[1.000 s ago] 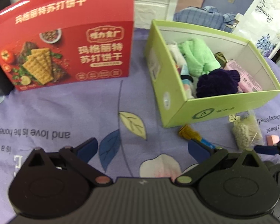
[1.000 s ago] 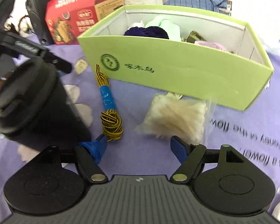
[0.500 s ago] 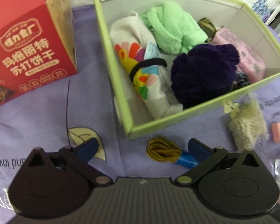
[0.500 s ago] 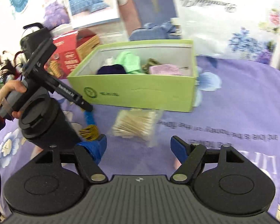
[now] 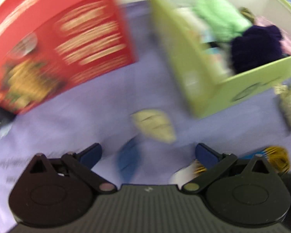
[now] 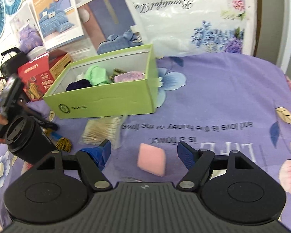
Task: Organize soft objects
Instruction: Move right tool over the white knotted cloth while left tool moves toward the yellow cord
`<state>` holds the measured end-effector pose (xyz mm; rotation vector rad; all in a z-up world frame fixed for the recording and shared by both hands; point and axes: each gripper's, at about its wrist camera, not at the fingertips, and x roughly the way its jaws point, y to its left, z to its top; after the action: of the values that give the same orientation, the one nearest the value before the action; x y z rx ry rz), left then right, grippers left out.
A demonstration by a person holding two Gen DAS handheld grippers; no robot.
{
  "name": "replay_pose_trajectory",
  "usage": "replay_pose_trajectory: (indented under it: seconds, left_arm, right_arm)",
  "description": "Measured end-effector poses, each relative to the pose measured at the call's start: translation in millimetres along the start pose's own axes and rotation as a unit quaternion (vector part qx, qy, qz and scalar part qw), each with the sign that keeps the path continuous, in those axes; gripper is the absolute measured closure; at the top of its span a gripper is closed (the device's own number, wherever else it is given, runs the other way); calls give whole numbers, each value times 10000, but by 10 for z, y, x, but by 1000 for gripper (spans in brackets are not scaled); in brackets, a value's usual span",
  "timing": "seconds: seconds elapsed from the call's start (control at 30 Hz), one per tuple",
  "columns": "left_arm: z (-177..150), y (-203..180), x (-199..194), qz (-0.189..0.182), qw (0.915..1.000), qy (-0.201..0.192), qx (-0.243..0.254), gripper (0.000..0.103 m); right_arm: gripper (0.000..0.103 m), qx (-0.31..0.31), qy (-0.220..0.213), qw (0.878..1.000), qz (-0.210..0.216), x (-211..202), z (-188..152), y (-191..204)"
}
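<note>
A light green box [image 6: 106, 104] stands on the purple bedsheet and holds a green cloth [image 6: 96, 75], a dark purple knit ball [image 6: 78, 84] and a pink pack [image 6: 129, 76]. A pink sponge [image 6: 151, 162] lies on the sheet between the fingers of my right gripper [image 6: 144, 153], which is open and not touching it. A bag of cotton swabs [image 6: 102, 131] lies in front of the box. A yellow-black cord with a blue band [image 6: 63, 143] lies left of it. The left wrist view is blurred; my left gripper [image 5: 147, 153] is open over bare sheet, with the cord [image 5: 277, 160] to its right.
A red cracker box [image 5: 56, 48] stands left of the green box. A hand holds the left gripper's black body [image 6: 27, 139] at the far left of the right wrist view. Bedding packages lean along the back. The sheet to the right is bare.
My right gripper swung right and pulled back from the box, bringing the pink sponge between its fingers. My left gripper shifted left, so the cord now sits at its right edge.
</note>
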<state>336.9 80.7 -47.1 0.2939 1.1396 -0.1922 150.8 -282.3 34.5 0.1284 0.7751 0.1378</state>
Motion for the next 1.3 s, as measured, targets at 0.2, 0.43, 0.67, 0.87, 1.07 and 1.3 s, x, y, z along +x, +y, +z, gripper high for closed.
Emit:
replay_pose_trajectory:
  seconds: [0.2, 0.43, 0.67, 0.87, 1.07, 1.3]
  left_arm:
    - [-183, 116, -446, -528, 9969, -524, 256, 1]
    - [-283, 200, -560, -623, 9809, -919, 1594, 1]
    - [-428, -141, -666, -1015, 9251, -1608, 3286, 1]
    - [-397, -421, -592, -1510, 8649, -1690, 4478, 1]
    - [-457, -547, -425, -1520, 8317, -1537, 5114, 1]
    - [-446, -677, -264, -1621, 8099, -1232, 5500, 0]
  right_arm:
    - [42, 194, -15, 9998, -91, -51, -18, -84]
    - [42, 25, 159, 9995, -255, -71, -26, -13]
    - [42, 341, 370, 9977, -451, -10, -54, -101]
    - [42, 499, 567, 9954, -590, -207, -81, -340]
    - [41, 489, 921, 9905, -901, -193, -171, -600]
    - [41, 521, 833, 9918, -812, 7, -324, -712]
